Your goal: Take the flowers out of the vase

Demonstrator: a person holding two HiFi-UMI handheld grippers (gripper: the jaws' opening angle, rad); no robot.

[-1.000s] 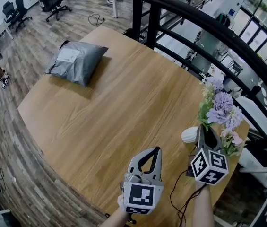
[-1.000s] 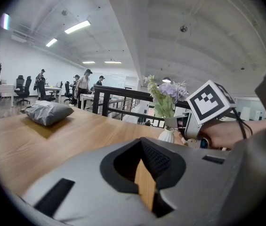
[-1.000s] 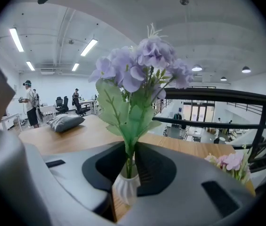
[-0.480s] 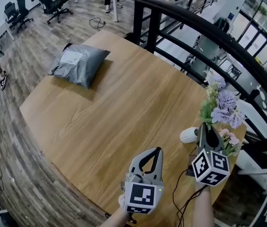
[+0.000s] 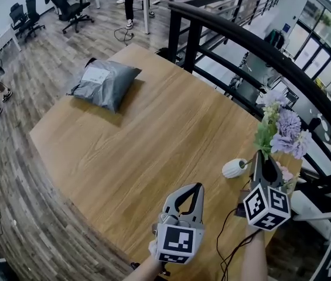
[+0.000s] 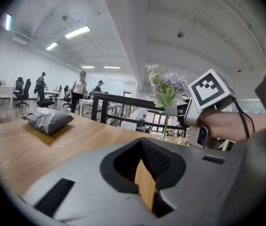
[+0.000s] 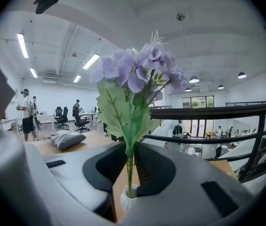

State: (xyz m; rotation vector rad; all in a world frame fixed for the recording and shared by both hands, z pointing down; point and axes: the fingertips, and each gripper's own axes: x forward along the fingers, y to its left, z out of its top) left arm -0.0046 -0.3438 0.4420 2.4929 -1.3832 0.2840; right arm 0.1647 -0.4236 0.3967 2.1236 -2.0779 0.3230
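Observation:
A purple flower sprig (image 5: pixel 287 127) with green leaves stands up from a small white ribbed vase (image 5: pixel 234 168) near the round wooden table's (image 5: pixel 142 139) right edge. My right gripper (image 5: pixel 260 158) is shut on its thin green stem (image 7: pixel 130 171) just above the vase (image 7: pixel 128 199); the stem's lower end still reaches the vase mouth. A pink flower (image 5: pixel 283 173) shows beside that gripper, partly hidden by it. To the left and nearer me, my left gripper (image 5: pixel 197 187) hovers over the table, tips together and empty. In the left gripper view the sprig (image 6: pixel 165 86) rises above the right gripper's marker cube (image 6: pixel 209 92).
A grey plastic mailing bag (image 5: pixel 103 81) lies at the table's far left. A black metal railing (image 5: pixel 241 34) curves along the far and right sides, with a drop behind it. A black cable (image 5: pixel 227 239) trails from the right gripper. Office chairs and people stand beyond.
My right gripper has risen with the purple sprig, which now stands higher above the vase. The left gripper has barely moved.

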